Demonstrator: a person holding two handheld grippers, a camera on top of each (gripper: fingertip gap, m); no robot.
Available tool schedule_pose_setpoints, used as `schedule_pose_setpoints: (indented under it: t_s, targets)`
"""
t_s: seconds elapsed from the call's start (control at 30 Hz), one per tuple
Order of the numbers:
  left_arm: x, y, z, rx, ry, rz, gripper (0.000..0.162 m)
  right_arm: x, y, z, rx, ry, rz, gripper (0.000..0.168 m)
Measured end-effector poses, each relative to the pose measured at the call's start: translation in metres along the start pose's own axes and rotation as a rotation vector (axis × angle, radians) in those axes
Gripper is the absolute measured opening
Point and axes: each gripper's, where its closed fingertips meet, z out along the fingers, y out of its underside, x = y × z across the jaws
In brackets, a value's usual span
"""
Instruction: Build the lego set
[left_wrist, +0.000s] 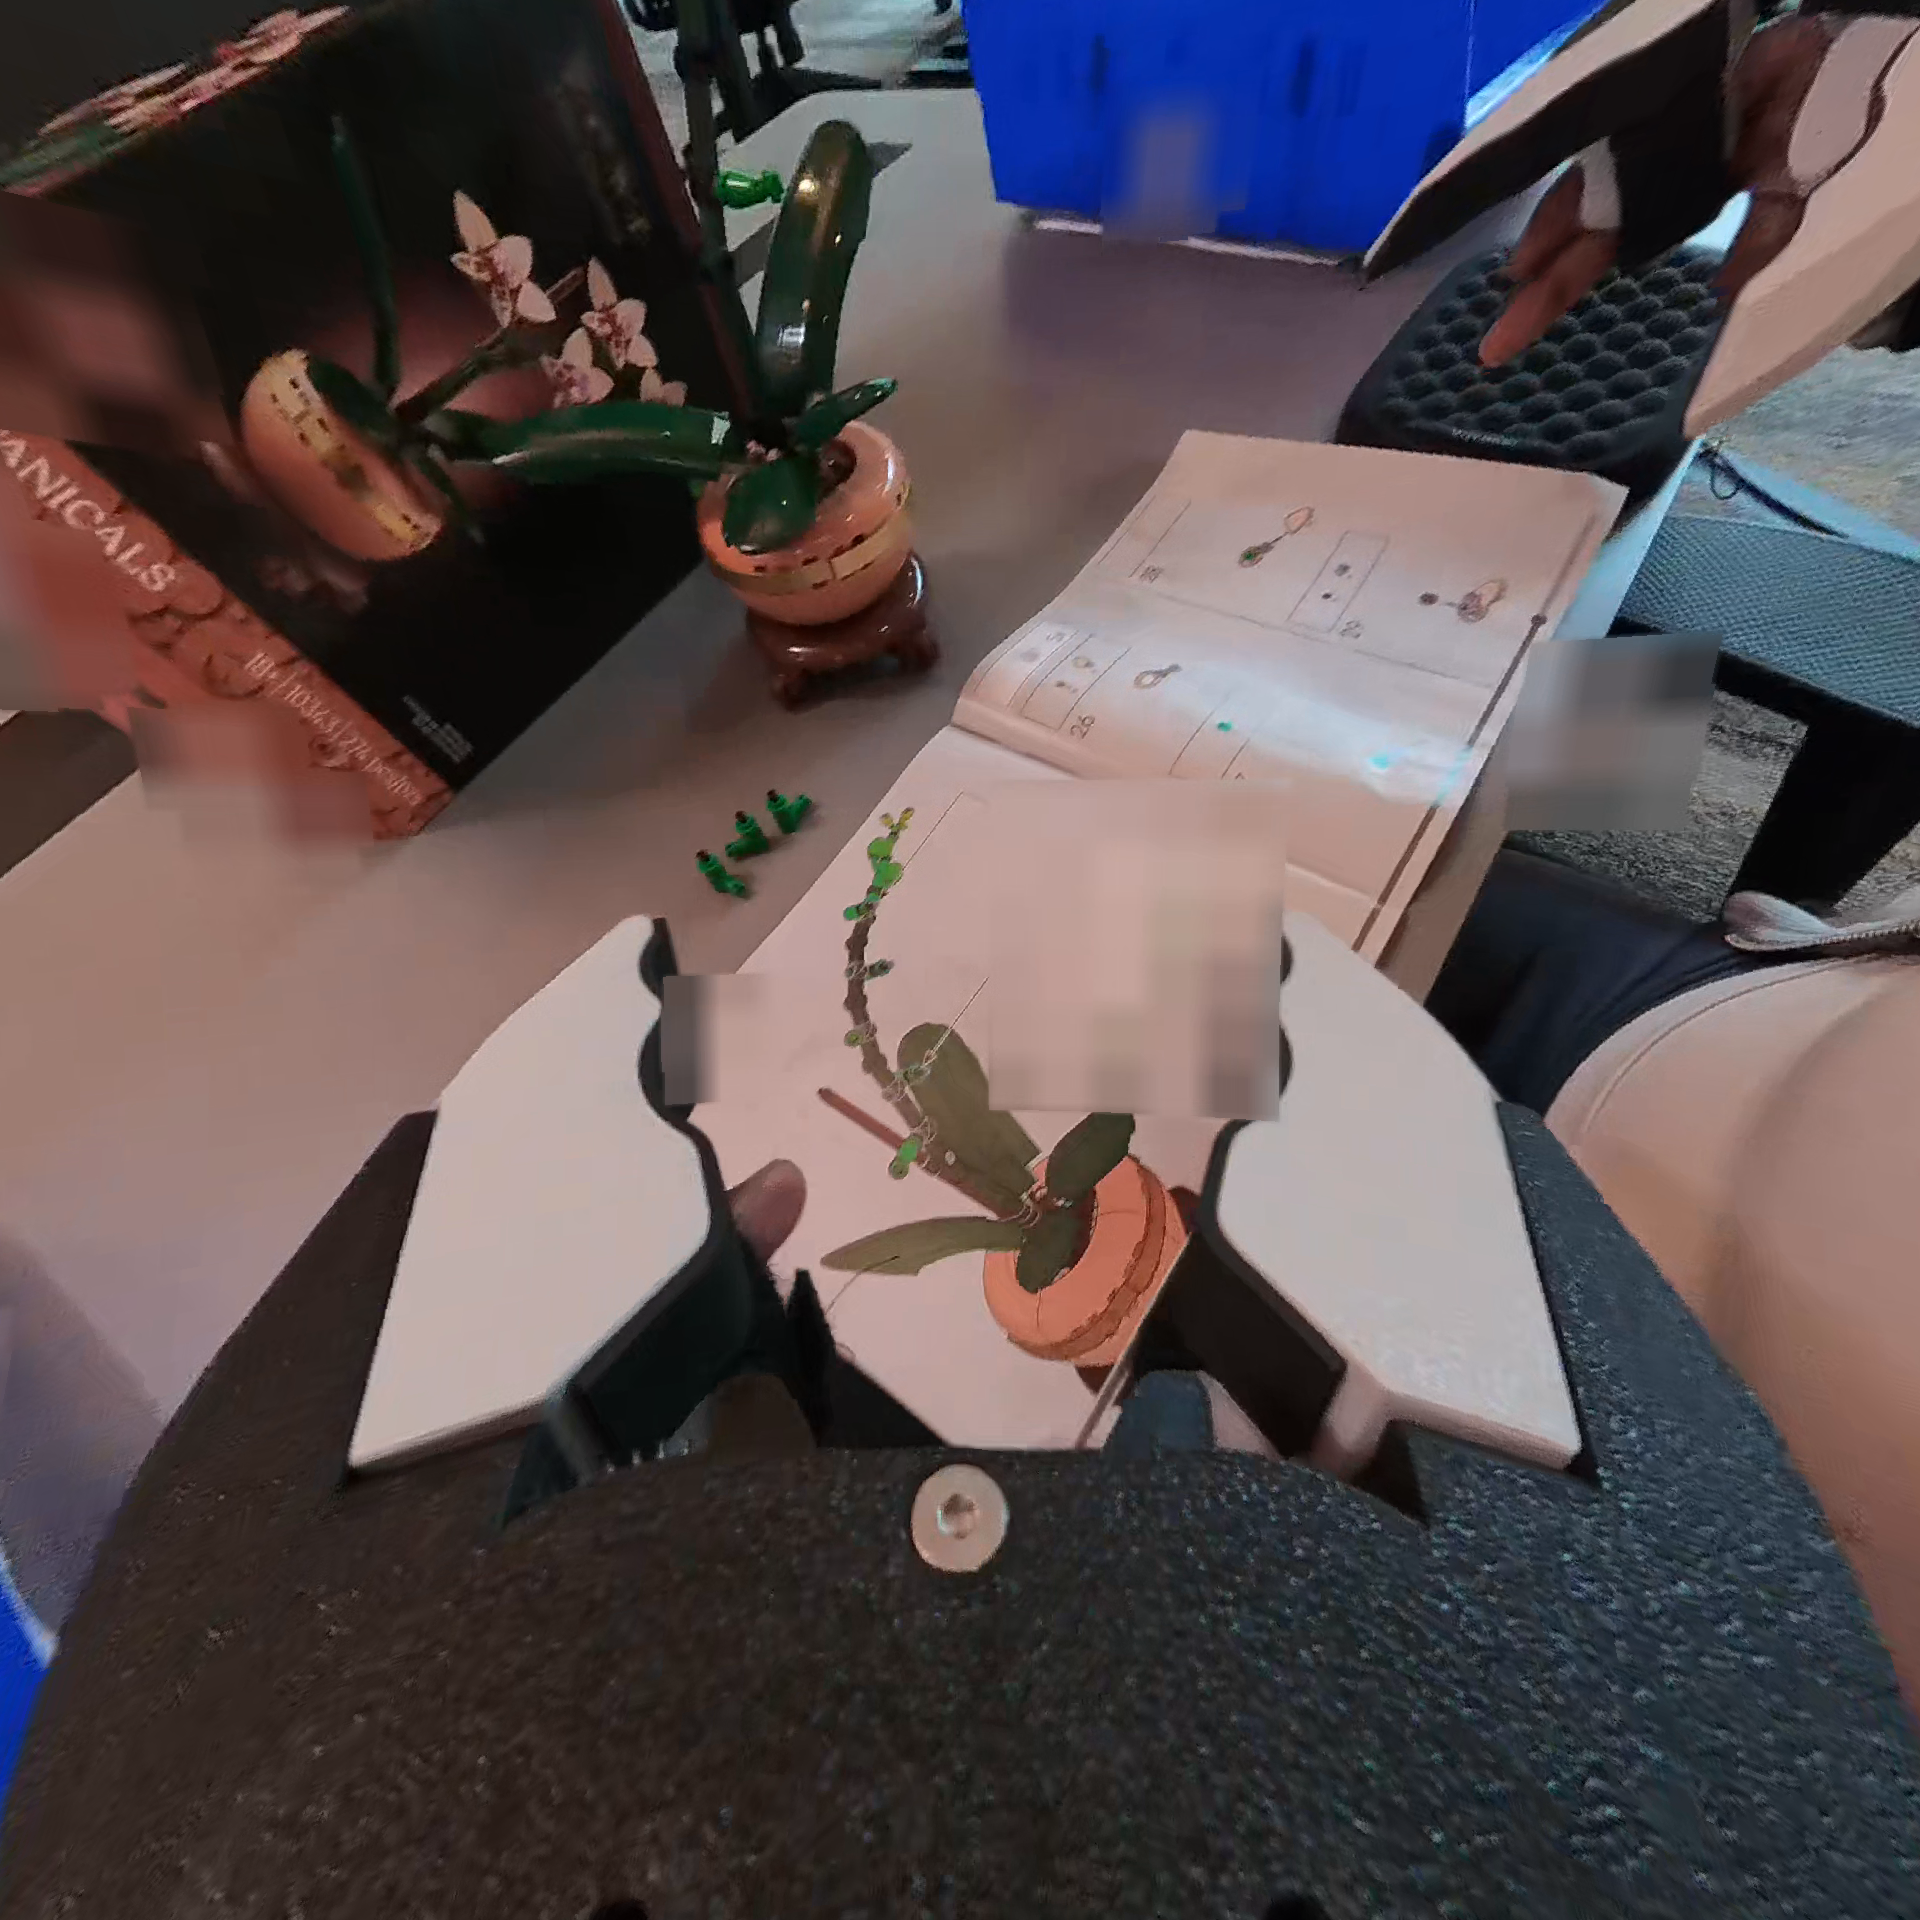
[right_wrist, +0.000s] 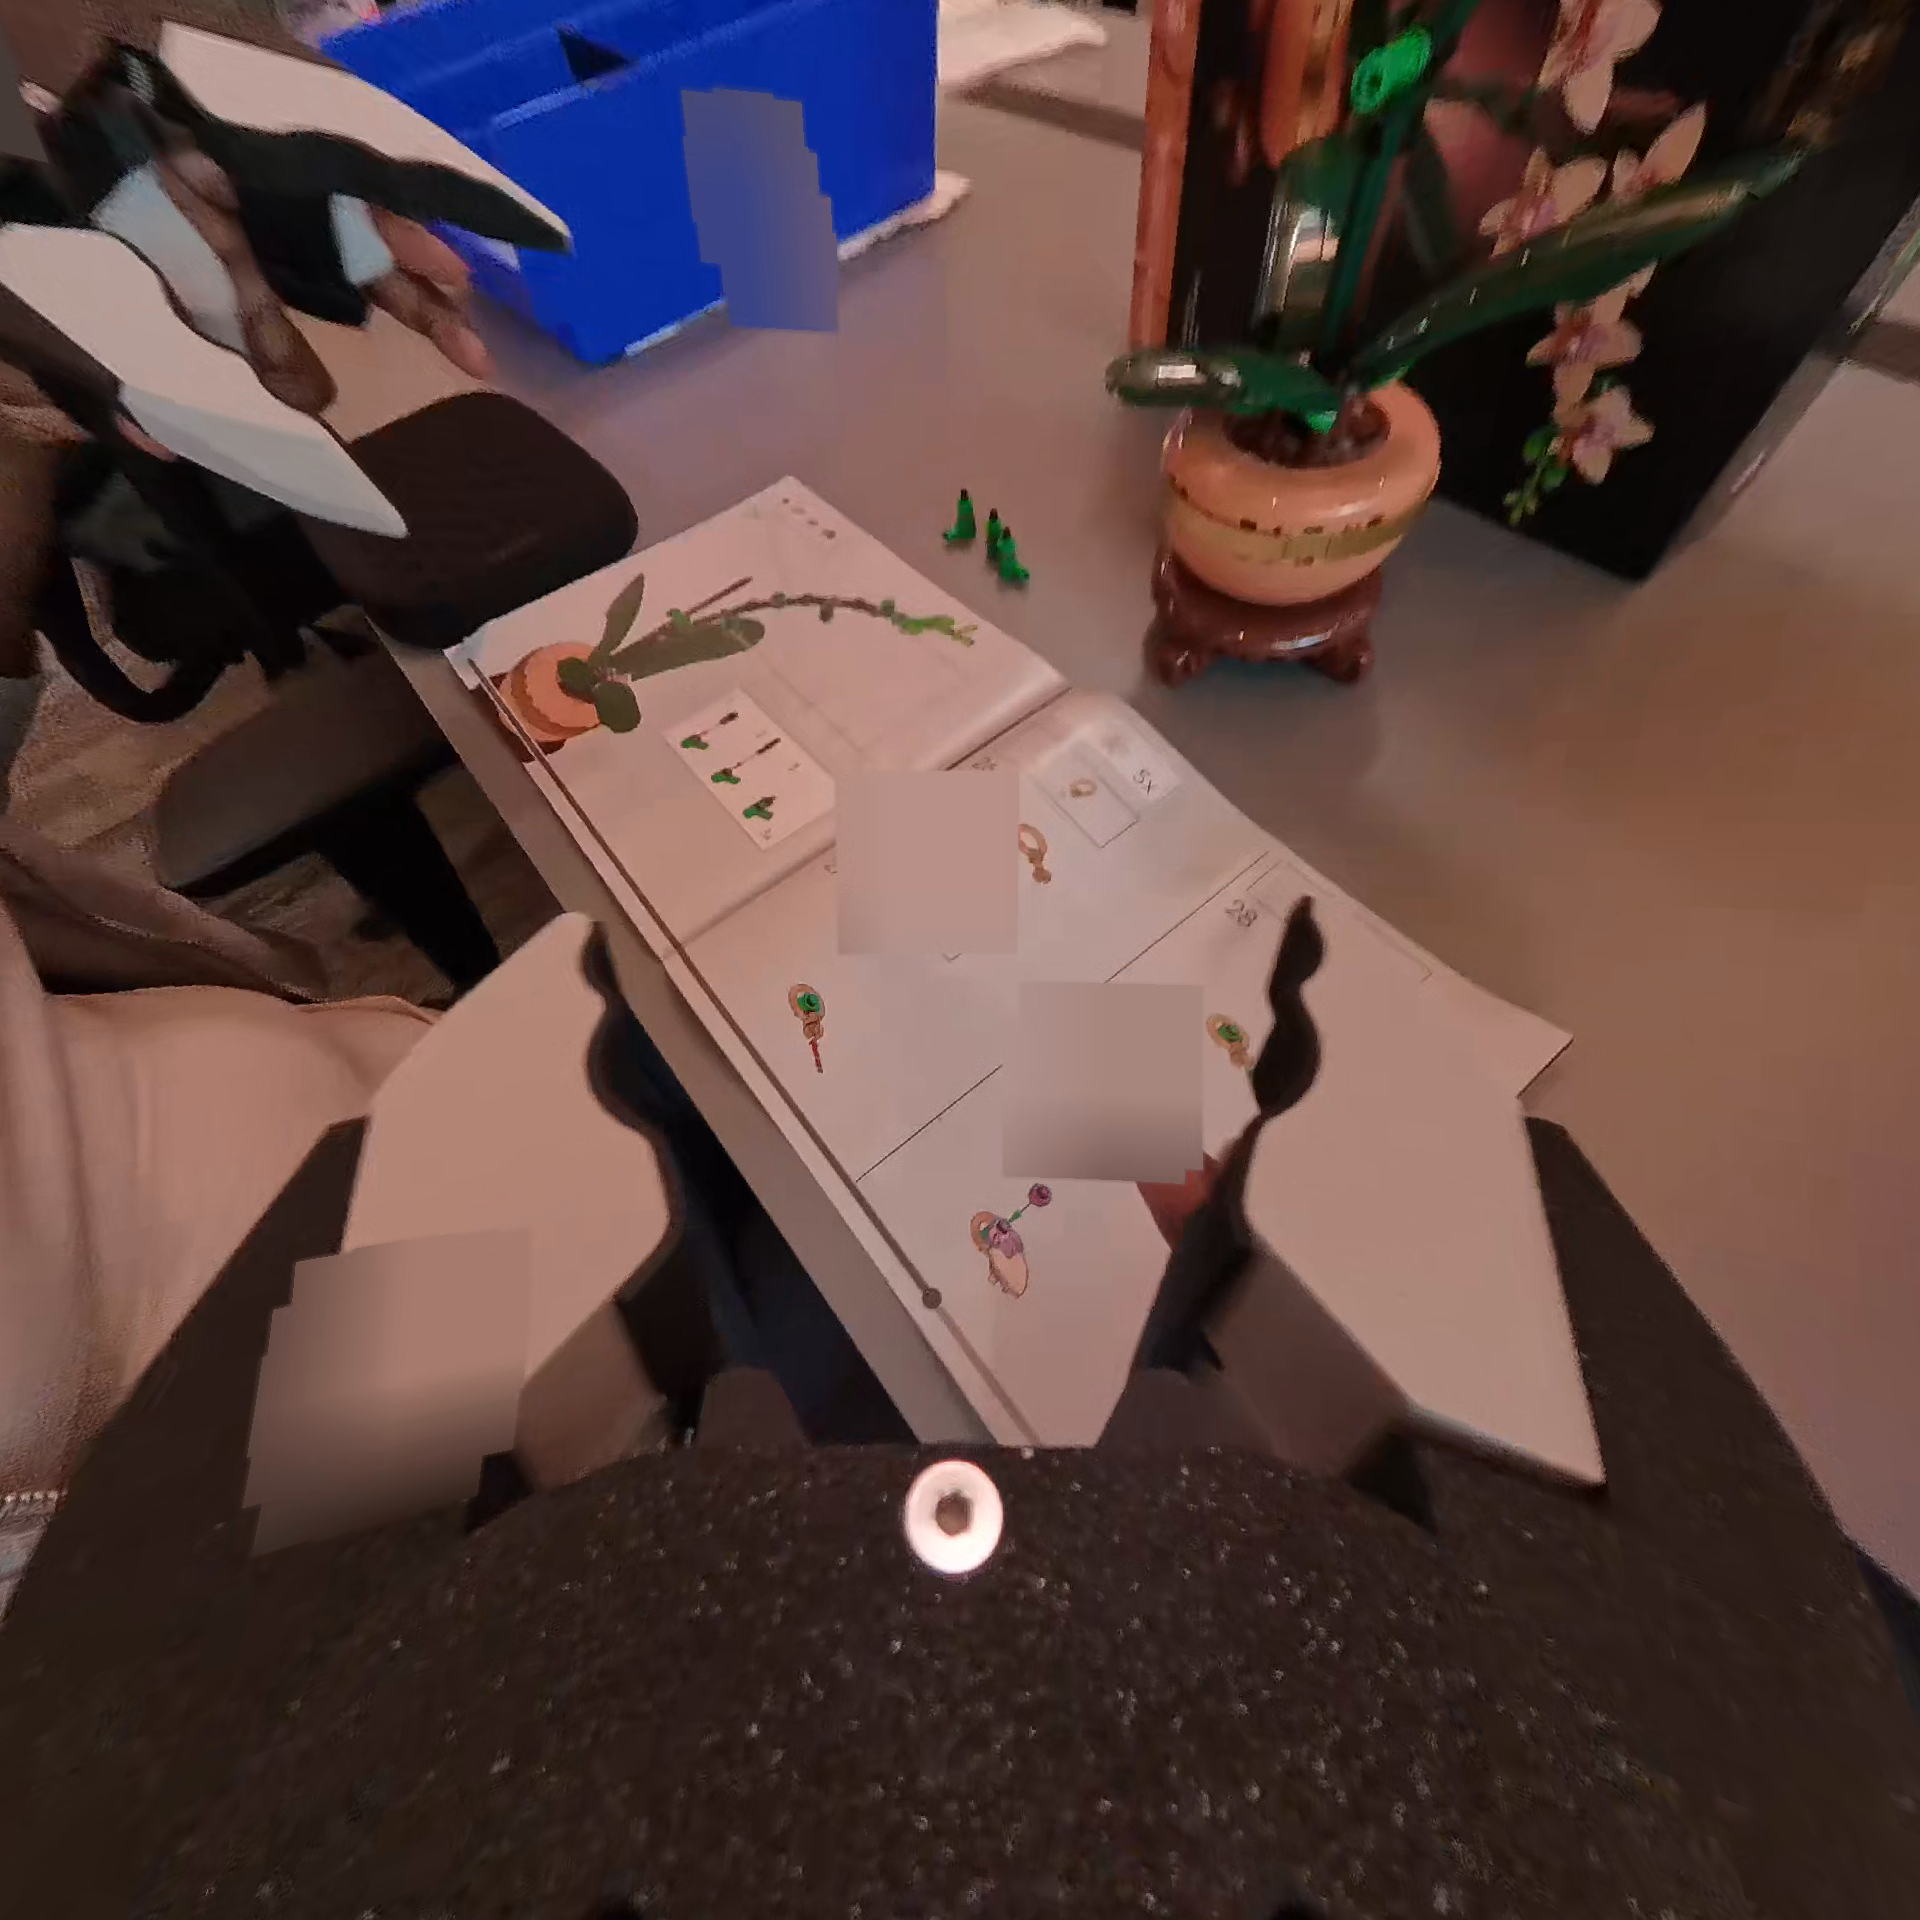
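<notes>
Across the grey table (left_wrist: 260, 1039), largest first: blue bin (left_wrist: 1226, 104) at the far edge, and the dark set box (left_wrist: 343, 416) stands upright toward the far left, printed with an orchid picture. Open instruction booklet (left_wrist: 1247, 644) lies at the near edge, one corner overhanging it, pages showing a potted-plant drawing and small step diagrams. Partly built lego orchid (left_wrist: 821, 520) stands upright just beside the box, between box and booklet: tan pot on a brown base, dark green leaves, a tall stem with one bright green piece near the top. Three small green lego pieces (left_wrist: 753, 836) lie loose on the table, close together, near the booklet's far corner and in front of the pot, touching neither.

Left gripper (left_wrist: 971, 1029) hovers over the booklet's plant page, fingers spread wide, nothing between them; a fingertip (left_wrist: 769, 1205) of the holding hand shows by its left finger. Right gripper (right_wrist: 951, 997) hangs over the near table edge and the booklet's other page, also spread wide and empty. A black padded armrest (right_wrist: 468, 509) sits off the table beside the booklet.
</notes>
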Motion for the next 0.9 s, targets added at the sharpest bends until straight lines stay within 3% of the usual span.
schedule_pose_setpoints:
  t_s: [0.1, 0.17, 0.2, 0.27, 0.37, 0.53, 0.67, 0.9]
  targets:
    - [0.002, 0.003, 0.013, 0.008, 0.028, -0.002, 0.122, 0.003, 0.000, -0.002, 0.039, -0.024, -0.045, 0.068]
    - [0.000, 0.008, 0.020, 0.010, 0.051, -0.007, 0.132, 0.015, 0.011, 0.000, -0.010, -0.008, -0.047, 0.011]
    - [-0.003, 0.010, 0.021, 0.016, 0.049, -0.004, 0.105, 0.022, 0.015, 0.001, -0.024, 0.010, -0.038, 0.003]
    - [-0.012, 0.008, 0.018, 0.078, 0.012, 0.020, 0.000, 0.024, 0.024, 0.004, -0.054, -0.028, -0.019, 0.001]
    - [-0.019, 0.011, 0.021, 0.071, 0.003, -0.027, 0.000, 0.017, 0.040, 0.010, -0.129, -0.097, -0.009, 0.001]
    - [-0.008, 0.015, 0.027, 0.026, 0.083, -0.025, 0.000, 0.015, 0.049, 0.024, -0.170, -0.070, -0.144, 0.001]
    - [0.003, 0.034, 0.033, -0.143, 0.151, -0.022, 0.001, 0.016, 0.061, 0.031, -0.298, -0.060, -0.140, 0.001]
    - [-0.010, 0.070, 0.043, -0.343, 0.084, 0.020, 0.002, 0.016, 0.066, 0.055, -0.428, -0.052, -0.206, 0.003]
